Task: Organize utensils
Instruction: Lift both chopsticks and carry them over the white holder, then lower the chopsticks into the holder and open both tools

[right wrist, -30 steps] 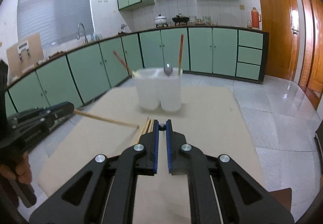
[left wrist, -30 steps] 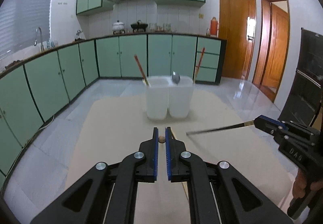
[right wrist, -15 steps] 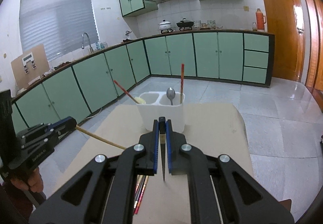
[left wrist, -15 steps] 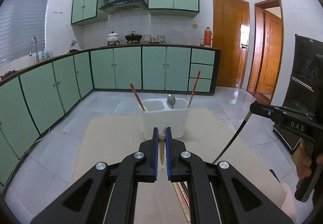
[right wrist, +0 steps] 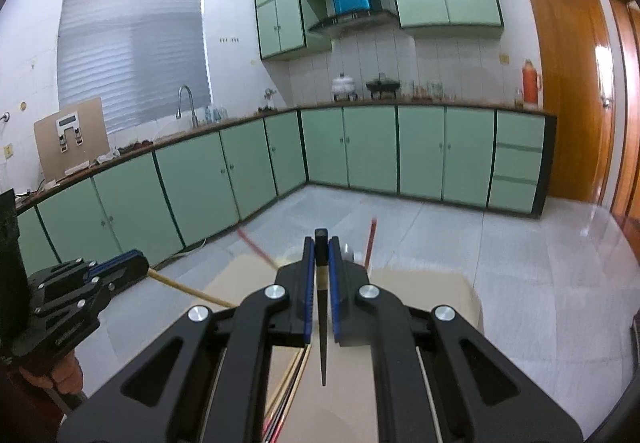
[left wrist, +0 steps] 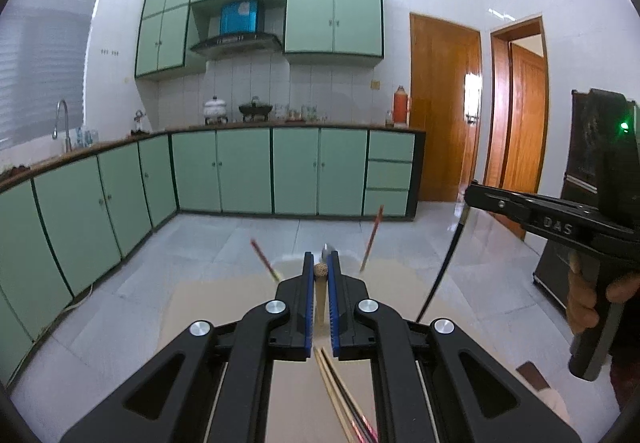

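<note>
Both grippers are pinching chopsticks. Left gripper (left wrist: 320,275) is clamping a pale wooden chopstick (left wrist: 320,303) near its top, its rounded end showing between the blue pads, the stick hanging down toward the beige table mat (left wrist: 208,307). From the other wrist view this same gripper (right wrist: 136,263) is appearing at the left edge, with the pale chopstick (right wrist: 188,289) slanting down to the right, a hand (right wrist: 66,373) gripping its handle.

Right gripper (right wrist: 321,255) is squeezing a black chopstick (right wrist: 322,323) by its square top, the tapered tip pointing down over the mat (right wrist: 432,291). In the left wrist view that gripper (left wrist: 470,193) is reaching in from the right, the black chopstick (left wrist: 442,267) dangling below it, and white letters reading "DAS" (left wrist: 558,229) are showing on its side; a green light (left wrist: 624,126) is glowing on the body above. A hand (left wrist: 588,303) is wrapping its grip.

More chopsticks (left wrist: 340,391) are lying loose on the mat beneath the left gripper. Beyond the fingers, the white utensil holder (left wrist: 282,265) is mostly hiding behind them, with a red-handled chopstick (left wrist: 264,259) leaning left, another red one (left wrist: 372,237) leaning right and a spoon (left wrist: 326,251) peeking up between. Faint lettering on the left gripper's side is not readable.
</note>
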`<state>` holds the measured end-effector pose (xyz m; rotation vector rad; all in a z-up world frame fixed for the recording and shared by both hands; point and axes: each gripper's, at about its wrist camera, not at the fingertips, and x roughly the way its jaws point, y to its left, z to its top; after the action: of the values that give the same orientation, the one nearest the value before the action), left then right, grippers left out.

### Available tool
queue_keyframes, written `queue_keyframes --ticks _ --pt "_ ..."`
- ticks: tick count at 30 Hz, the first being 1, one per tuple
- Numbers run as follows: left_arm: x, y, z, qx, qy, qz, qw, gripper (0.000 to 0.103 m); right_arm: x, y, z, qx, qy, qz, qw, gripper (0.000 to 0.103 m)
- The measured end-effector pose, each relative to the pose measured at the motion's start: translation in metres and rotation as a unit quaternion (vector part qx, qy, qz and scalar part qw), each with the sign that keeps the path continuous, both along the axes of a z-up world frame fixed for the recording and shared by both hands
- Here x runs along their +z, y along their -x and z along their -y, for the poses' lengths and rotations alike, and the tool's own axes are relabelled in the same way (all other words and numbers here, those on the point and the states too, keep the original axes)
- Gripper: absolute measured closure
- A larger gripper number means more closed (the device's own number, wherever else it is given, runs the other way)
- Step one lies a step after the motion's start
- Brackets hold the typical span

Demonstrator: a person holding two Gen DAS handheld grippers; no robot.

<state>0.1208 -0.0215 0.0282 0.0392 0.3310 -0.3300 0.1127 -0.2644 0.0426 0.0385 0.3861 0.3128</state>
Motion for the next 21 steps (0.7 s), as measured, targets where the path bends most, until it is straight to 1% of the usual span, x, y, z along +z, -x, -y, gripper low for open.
queue_keyframes --ticks 5,8,11,16,21 --pt "0.023 -0.021 0.003 0.002 0.004 0.030 0.9995 0.097 0.032 -0.027 -0.001 -0.008 -0.013 0.040 0.999 0.097" --pt "0.029 -0.040 0.003 0.005 0.005 0.035 0.9994 0.097 0.045 -0.048 -0.003 -0.014 -0.008 0.055 0.998 0.097" --pt "0.031 -0.061 0.004 0.006 0.006 0.028 0.9996 0.097 0.051 -0.071 -0.008 -0.023 0.006 0.069 0.997 0.097" --pt "0.021 -0.101 0.004 0.010 -0.002 0.003 0.9999 0.097 0.042 -0.111 -0.011 -0.036 0.022 0.072 0.996 0.097" --pt "0.009 -0.128 0.009 0.011 -0.011 -0.016 0.9998 0.097 0.014 -0.149 -0.013 -0.043 0.026 0.053 0.997 0.097"
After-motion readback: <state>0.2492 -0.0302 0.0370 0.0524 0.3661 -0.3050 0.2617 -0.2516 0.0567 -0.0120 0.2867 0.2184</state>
